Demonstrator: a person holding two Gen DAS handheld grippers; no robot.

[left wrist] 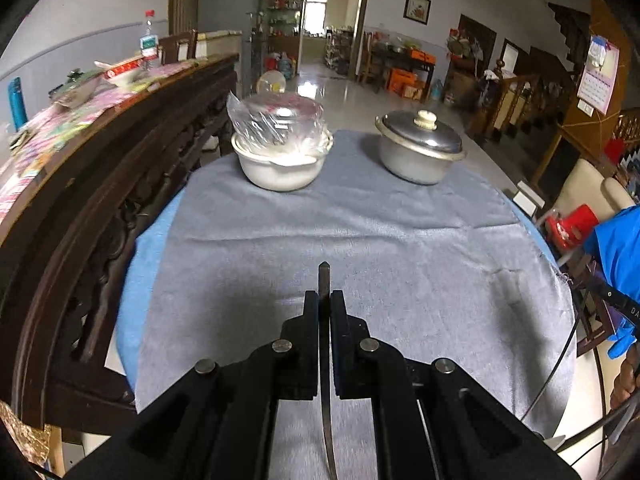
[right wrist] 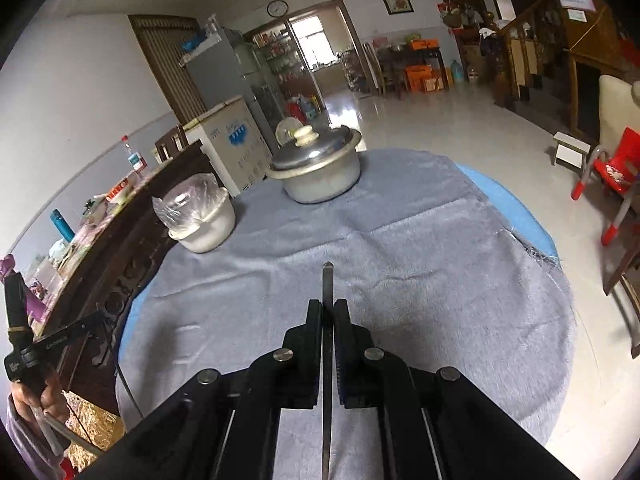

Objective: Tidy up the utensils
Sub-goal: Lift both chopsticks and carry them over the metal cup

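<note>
Above the cloth-covered tabletop (left wrist: 400, 240), each hand-held gripper, left (left wrist: 325, 300) and right (right wrist: 328, 308), is clamped on a thin metal utensil (left wrist: 324, 280) (right wrist: 327, 284), apparently mid-carry, so next comes choosing a spot short of the far pots (left wrist: 420, 148).

1. The fuzzy grey tablecloth (left wrist: 360, 232) is plain, and it lies over a light blue round table edge (left wrist: 138, 264).
2. The round metal pot (left wrist: 418, 152), in the upper middle of the frame, is dull silver with a cream knob (left wrist: 425, 119).
3. The round ceramic pot (left wrist: 280, 160) is white under clear plastic wrap.
4. The black matte grippers each pinch a dark thin metal utensil handle (left wrist: 325, 284).
5. The plastic chair (right wrist: 612, 176) is red.
</note>
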